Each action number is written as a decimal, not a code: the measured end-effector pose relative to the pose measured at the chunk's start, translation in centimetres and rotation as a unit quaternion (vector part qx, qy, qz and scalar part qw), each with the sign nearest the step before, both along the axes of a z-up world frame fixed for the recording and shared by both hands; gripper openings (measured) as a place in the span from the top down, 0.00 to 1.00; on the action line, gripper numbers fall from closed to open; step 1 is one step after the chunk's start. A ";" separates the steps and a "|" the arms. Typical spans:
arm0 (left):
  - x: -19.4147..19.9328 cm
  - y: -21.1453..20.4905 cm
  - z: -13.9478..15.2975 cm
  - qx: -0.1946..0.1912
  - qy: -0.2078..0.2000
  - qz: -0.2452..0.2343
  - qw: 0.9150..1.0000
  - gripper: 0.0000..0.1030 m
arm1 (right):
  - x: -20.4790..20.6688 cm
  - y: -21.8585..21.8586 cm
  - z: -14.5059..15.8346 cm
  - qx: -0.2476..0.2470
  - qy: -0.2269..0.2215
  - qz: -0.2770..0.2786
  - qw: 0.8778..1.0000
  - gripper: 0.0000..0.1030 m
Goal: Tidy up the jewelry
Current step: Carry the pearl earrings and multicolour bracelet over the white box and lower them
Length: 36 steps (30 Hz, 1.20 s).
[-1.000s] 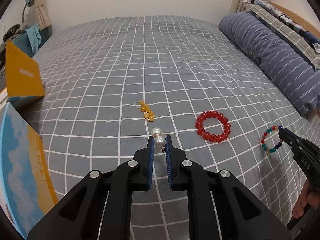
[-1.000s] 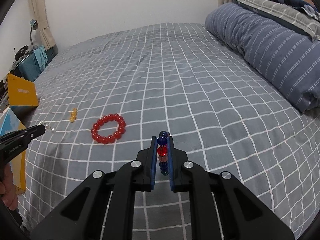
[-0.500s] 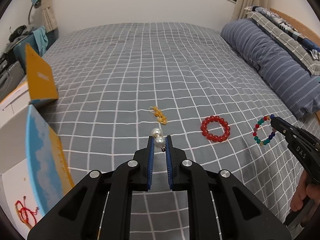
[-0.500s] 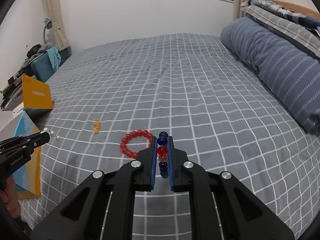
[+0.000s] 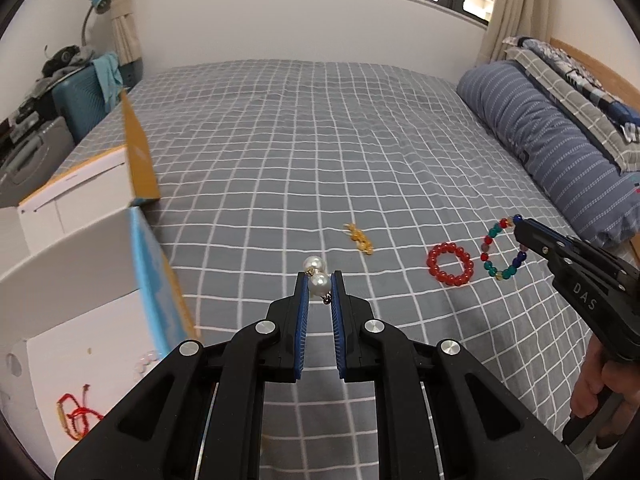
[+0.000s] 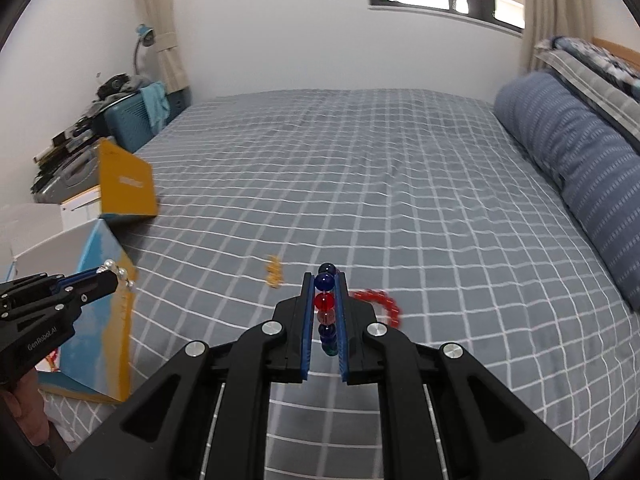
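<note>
My left gripper (image 5: 319,286) is clamped on a pearl piece (image 5: 316,276), two glossy white pearls with a tiny metal bit hanging under; it sits at frame centre in the left view. Light, hard, round and slippery, so I'd judge it can squirt out of the pads; the grip is on the lower pearl, which looks right. My right gripper (image 6: 325,312) is closed on the multicolour bead bracelet (image 6: 325,302), with blue, red and teal glassy beads stacked between the blue pads at frame centre in the right view; in the left view its loop dangles at right. It's floppy on a cord, light, will swing, so best pinched across one or two beads. Left lying on the grey checked bedspread (image 5: 360,140), which is soft, a bit wrinkled cloth: a red bead bracelet (image 5: 450,263), a closed ring of smooth round beads, right of centre, and a small amber bead piece (image 5: 360,239) just above centre, shape too small to tell, maybe an earring. At lower left is an open white box (image 5: 80,320) with a blue and orange wall, stiff card; inside are a red cord bracelet (image 5: 76,416) and something pale near the wall. Behind it, at left, is another white box with an orange flap (image 5: 136,152). A striped blue pillow (image 5: 560,144), soft, is at upper right.
</note>
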<state>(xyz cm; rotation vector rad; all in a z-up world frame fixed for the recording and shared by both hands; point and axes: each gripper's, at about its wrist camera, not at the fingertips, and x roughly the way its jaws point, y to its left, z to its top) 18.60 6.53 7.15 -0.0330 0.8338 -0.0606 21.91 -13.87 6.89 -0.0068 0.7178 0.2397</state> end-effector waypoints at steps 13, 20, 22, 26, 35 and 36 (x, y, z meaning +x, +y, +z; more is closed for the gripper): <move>-3.9 7.6 2.7 0.004 -0.019 0.069 0.997 0.90 | -0.6 9.8 2.0 0.004 -0.009 0.096 0.995 0.91; -5.7 11.7 3.2 0.004 -0.021 0.104 0.994 0.90 | -1.9 15.4 2.7 0.004 -0.013 0.142 0.990 0.91; -6.3 12.9 3.2 0.003 -0.020 0.115 0.993 0.90 | -2.3 16.7 2.8 0.004 -0.013 0.153 0.988 0.91; -7.8 15.2 3.1 0.001 -0.020 0.136 0.990 0.90 | -3.4 19.9 3.0 0.003 -0.016 0.180 0.984 0.91; -10.8 19.9 2.5 0.000 -0.014 0.185 0.983 0.90 | -6.0 25.9 3.0 0.000 -0.020 0.234 0.972 0.91; -11.1 20.4 2.5 0.000 -0.014 0.190 0.982 0.90 | -6.2 26.3 3.0 0.000 -0.019 0.238 0.971 0.91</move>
